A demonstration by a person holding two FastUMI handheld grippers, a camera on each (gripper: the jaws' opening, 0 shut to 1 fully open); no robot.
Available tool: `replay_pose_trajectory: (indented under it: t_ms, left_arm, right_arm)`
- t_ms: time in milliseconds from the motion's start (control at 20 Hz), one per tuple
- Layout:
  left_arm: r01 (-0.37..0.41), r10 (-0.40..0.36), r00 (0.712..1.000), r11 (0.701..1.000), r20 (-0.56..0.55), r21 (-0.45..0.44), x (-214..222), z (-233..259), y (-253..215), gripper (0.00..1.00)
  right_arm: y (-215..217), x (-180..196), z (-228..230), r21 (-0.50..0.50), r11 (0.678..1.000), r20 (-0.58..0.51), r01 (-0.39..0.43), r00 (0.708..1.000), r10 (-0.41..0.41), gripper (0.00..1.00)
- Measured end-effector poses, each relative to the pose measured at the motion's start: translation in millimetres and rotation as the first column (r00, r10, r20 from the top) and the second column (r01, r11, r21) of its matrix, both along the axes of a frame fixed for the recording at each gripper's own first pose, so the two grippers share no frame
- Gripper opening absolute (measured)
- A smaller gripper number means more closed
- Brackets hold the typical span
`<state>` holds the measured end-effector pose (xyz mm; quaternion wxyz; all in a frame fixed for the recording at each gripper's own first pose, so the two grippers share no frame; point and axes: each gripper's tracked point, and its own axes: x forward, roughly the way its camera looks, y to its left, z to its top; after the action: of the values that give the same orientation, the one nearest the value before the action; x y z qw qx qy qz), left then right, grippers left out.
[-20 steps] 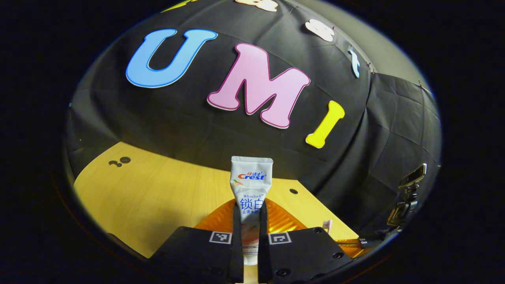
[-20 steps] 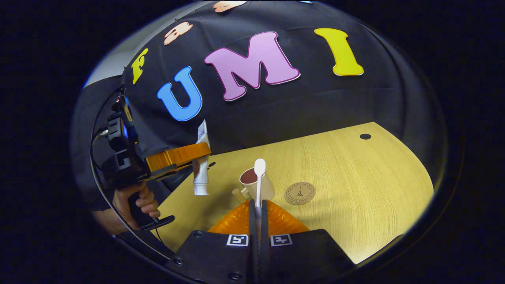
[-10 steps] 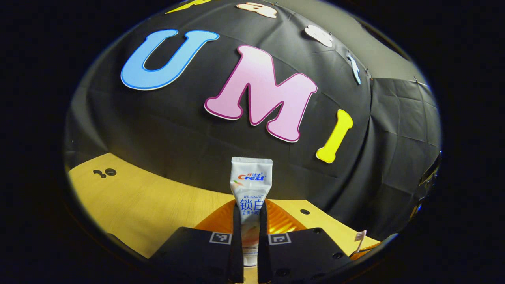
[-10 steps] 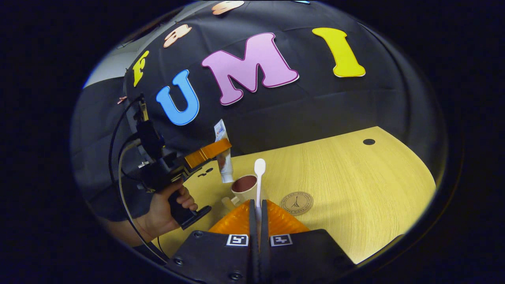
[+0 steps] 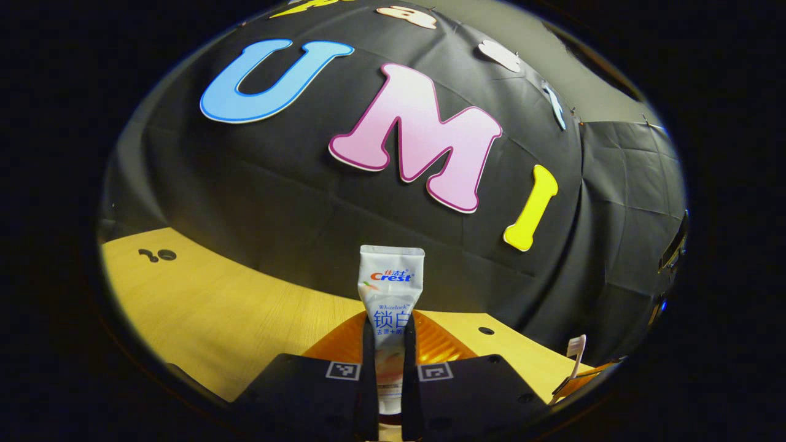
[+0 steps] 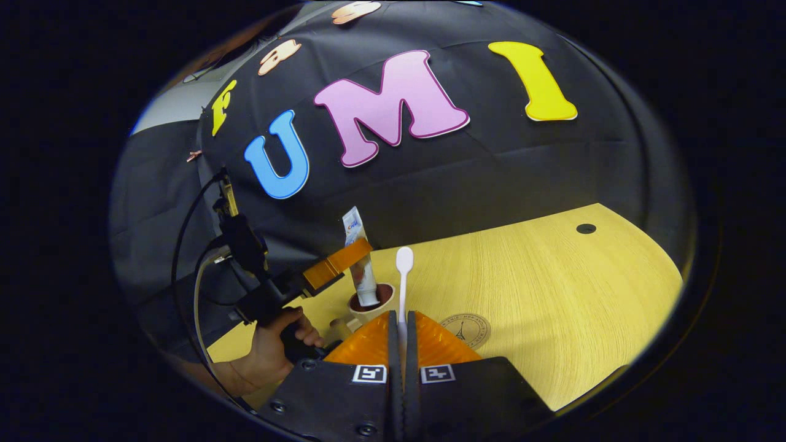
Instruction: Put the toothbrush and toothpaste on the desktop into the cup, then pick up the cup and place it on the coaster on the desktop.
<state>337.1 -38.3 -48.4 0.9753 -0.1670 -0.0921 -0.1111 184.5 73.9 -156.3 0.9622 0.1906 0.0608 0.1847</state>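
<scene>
**Two grippers, each holding one item, above the desktop**

Item 1: left gripper (image 5: 387,368). Fingers pinch the toothpaste (image 5: 390,294) across its lower half, one finger on either side. In the left gripper view the tube stands upright with its crimped end up and its cap end down between the fingers. In the right gripper view this gripper (image 6: 359,261) comes in from the left, held by a hand (image 6: 270,350) with a cable trailing behind it. The tube (image 6: 362,264) there hangs slightly tilted, cap end down, its lower end inside the mouth of the cup (image 6: 371,304).

Item 2: right gripper (image 6: 402,350). Fingers are pressed close on the handle of the toothbrush (image 6: 403,288), which rises upright between them, head at the top. The brush is held in the air, just to the right of the cup as seen in the right gripper view. In the left gripper view the toothbrush (image 5: 574,356) shows at the lower right edge, head up.

Item 3: cup. Stands on the desktop (image 6: 552,294), dark inside, pale outside, a handle on its left; its lower part is hidden behind the right gripper's body.

Item 4: coaster (image 6: 470,328). Round, printed, flat on the desktop, near the cup on its right, partly hidden by the right gripper. Nothing stands on its visible part.

Item 5: desktop. Light wood grain, with small dark round holes near the far edge.
</scene>
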Motion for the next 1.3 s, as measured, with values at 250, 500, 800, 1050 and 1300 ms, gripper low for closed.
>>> replay_pose_trajectory:
  t_ms: [250,500,800,1050,1300]
  left_arm:
    - [0.013,-0.015,0.999,0.999,-0.038,-0.042,-4.6,-17.4,-0.2,0.27]
    - [0.038,-0.04,0.998,0.998,-0.043,-0.047,-15.4,-26.1,-5.3,0.32]
    - [0.056,-0.056,0.998,0.998,-0.014,-0.014,-34.5,-18.1,-11.2,0.7]
    - [0.04,-0.04,0.999,0.999,-0.017,0.014,-66.8,-18.0,2.6,0.7]
    - [0.032,-0.035,0.997,0.999,-0.07,-0.043,-108.1,-39.9,16.9,0.72]
  right_arm:
    - [-5.3,4.4,4.6,0.014,1.0,0.011,0.023,1.0,-0.023,0.05]
    - [-6.5,6.3,14.9,0.034,0.998,0.031,0.047,0.998,-0.048,0.05]
    - [-1.0,16.3,41.0,0.087,0.994,0.083,0.068,0.994,-0.075,0.05]
    - [9.7,36.6,80.3,0.126,0.99,0.171,0.063,0.982,-0.085,0.05]
    - [30.0,64.2,109.4,0.142,0.989,0.255,0.05,0.963,-0.085,0.05]
